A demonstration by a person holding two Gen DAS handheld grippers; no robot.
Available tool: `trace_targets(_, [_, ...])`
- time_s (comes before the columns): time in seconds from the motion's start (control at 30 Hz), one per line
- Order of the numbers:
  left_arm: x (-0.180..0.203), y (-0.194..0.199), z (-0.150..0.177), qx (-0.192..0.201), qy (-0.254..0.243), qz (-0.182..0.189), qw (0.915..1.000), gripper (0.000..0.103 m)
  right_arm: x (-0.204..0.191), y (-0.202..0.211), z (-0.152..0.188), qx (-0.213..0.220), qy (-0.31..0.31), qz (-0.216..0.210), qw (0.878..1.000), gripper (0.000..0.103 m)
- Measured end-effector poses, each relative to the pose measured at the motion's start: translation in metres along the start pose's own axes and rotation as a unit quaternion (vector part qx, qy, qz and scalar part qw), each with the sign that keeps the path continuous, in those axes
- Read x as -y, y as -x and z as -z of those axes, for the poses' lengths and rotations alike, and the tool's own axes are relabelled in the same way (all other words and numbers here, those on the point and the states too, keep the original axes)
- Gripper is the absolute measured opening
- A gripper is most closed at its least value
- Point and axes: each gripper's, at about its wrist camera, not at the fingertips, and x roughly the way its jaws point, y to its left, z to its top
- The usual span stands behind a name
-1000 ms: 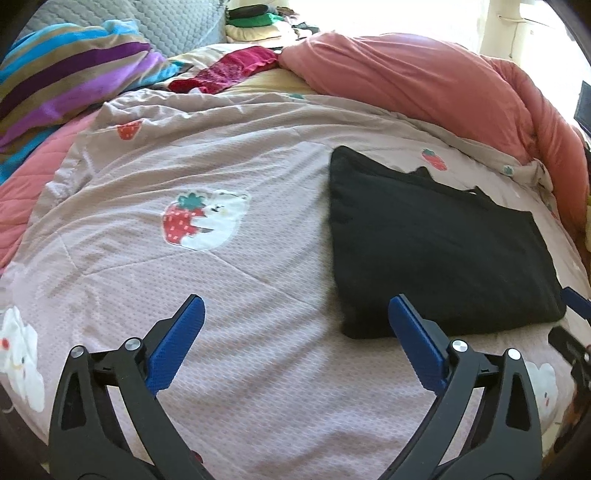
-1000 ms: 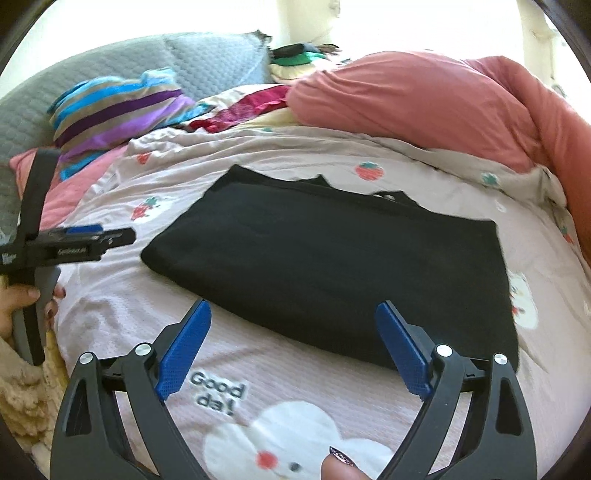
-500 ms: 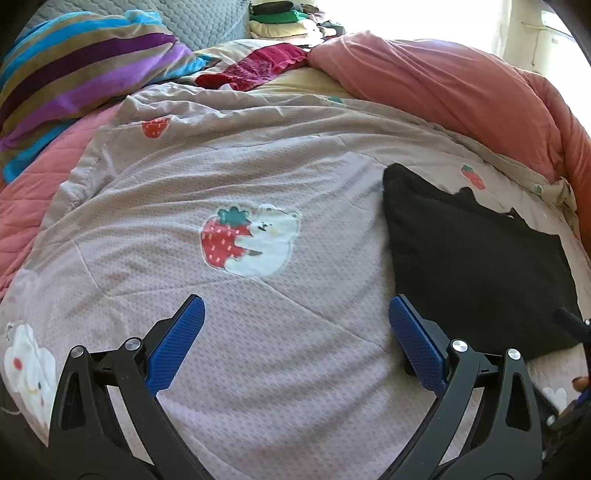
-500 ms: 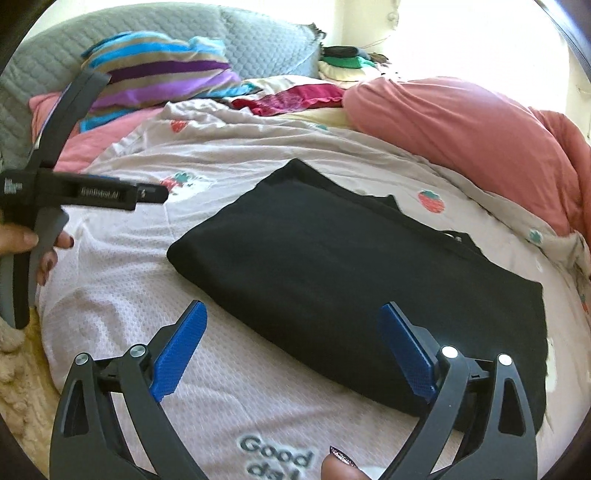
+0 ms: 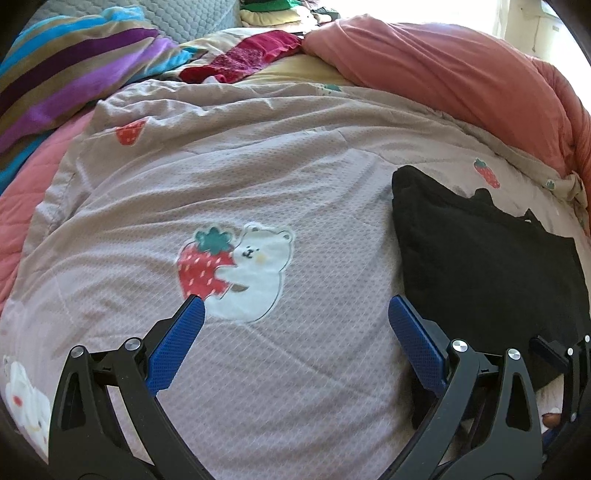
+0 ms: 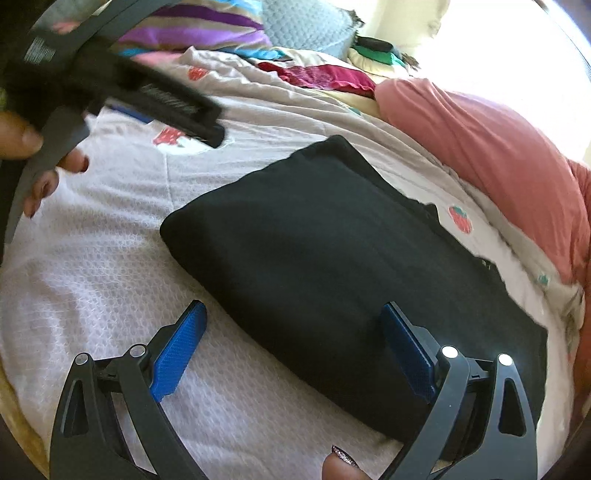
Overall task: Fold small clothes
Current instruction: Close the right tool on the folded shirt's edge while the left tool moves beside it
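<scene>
A black garment [image 6: 332,266] lies folded into a flat rectangle on the pink strawberry-print quilt [image 6: 110,288]. In the left wrist view the same black garment [image 5: 480,266] sits at the right. My right gripper [image 6: 293,321] hovers open over the garment's near edge, with its right blue pad above the cloth and its left pad over the quilt. My left gripper [image 5: 295,314] is open above bare quilt beside a strawberry-and-bear print [image 5: 236,269], left of the garment. Neither gripper holds anything.
A salmon duvet [image 5: 443,74] is bunched along the far right. A striped pillow [image 5: 74,74] and a red garment [image 5: 251,55] lie at the back, with stacked clothes [image 5: 273,11] behind. A hand holding the left tool [image 6: 110,85] fills the upper left of the right wrist view.
Both grippers have swung left and stayed open. The black garment slid toward the right of the left view. The left tool and hand now loom closer in the right view.
</scene>
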Motion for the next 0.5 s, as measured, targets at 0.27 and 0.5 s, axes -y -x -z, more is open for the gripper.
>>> trace_targets(0.27, [0.013,-0.016,-0.008,-0.013,-0.015,-0.002,0.9998,0.093,-0.004,-0.018,-0.017,0.006,0.011,0.030,0.999,0.094])
trace_targets(0.5, [0.019,-0.021,-0.021,-0.015,-0.011,0.011,0.9998,0.093,0.006,-0.008,-0.020,0.046,-0.008,0.024,0.999,0.052])
